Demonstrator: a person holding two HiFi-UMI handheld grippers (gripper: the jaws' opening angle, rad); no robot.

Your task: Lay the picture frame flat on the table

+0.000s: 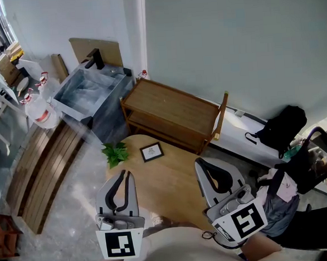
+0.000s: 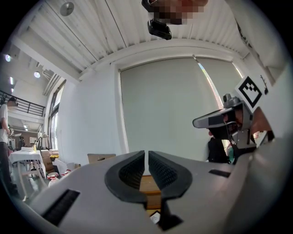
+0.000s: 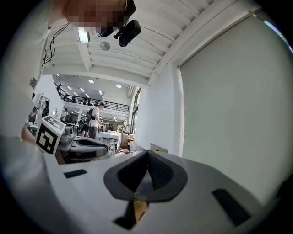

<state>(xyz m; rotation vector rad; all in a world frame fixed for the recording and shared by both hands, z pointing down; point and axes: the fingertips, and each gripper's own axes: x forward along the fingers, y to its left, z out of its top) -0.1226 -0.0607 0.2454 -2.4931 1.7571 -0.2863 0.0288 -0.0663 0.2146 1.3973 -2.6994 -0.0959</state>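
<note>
The left hand-held gripper [image 1: 123,174] is held over the near part of a round wooden desk [image 1: 178,176]. In the left gripper view its jaws [image 2: 146,169] are seen clenched, with only a thin slit between the ribbed pads and nothing gripped. The right hand-held gripper [image 1: 201,163] is held beside it at about the same height. In the right gripper view it is likewise clenched [image 3: 147,171] and nothing is held.

The picture frame [image 1: 151,151], small and dark-edged, is found at the far side of the desk, well apart from both hand-held grippers. Its face is turned upward and it appears to lie flat. A small green plant [image 1: 116,153] is placed just to the left of the frame, at the desk's edge.

Beyond the desk, a low wooden shelf unit [image 1: 173,109] is set against the wall. A black backpack [image 1: 280,127] is seen further to the right.
</note>
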